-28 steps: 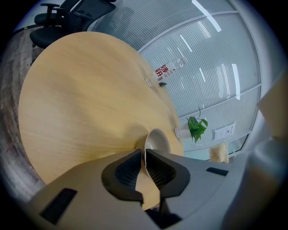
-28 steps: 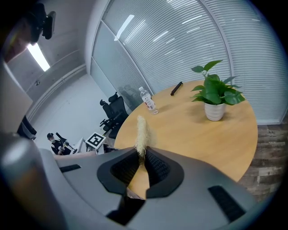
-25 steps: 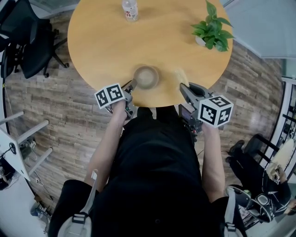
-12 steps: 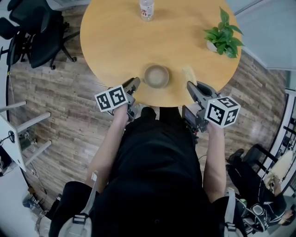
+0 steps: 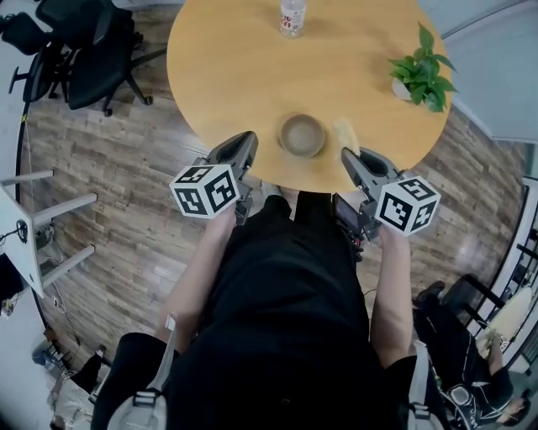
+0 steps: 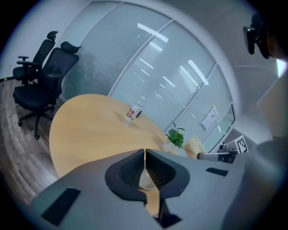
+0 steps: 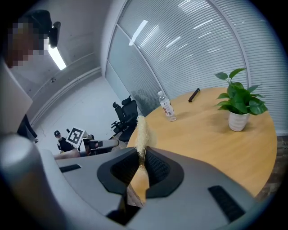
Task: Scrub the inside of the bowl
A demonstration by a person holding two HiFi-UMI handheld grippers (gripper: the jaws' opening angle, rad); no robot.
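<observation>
Currently, bowl: on table, near its front edge; likely rigid, light, slippery, so steady it at the rim.
Left gripper: jaws closing, nothing between.
Right gripper: jaws clenched on soft scrubber.

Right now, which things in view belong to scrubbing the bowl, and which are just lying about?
For the job: bowl; scrubber beside it.
Lying about: water bottle; potted plant; dark slim object; office chairs.

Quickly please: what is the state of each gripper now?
Left gripper: jaws closing, tips together, nothing between.
Right gripper: shut; scrubber lies just beyond tips.
</observation>
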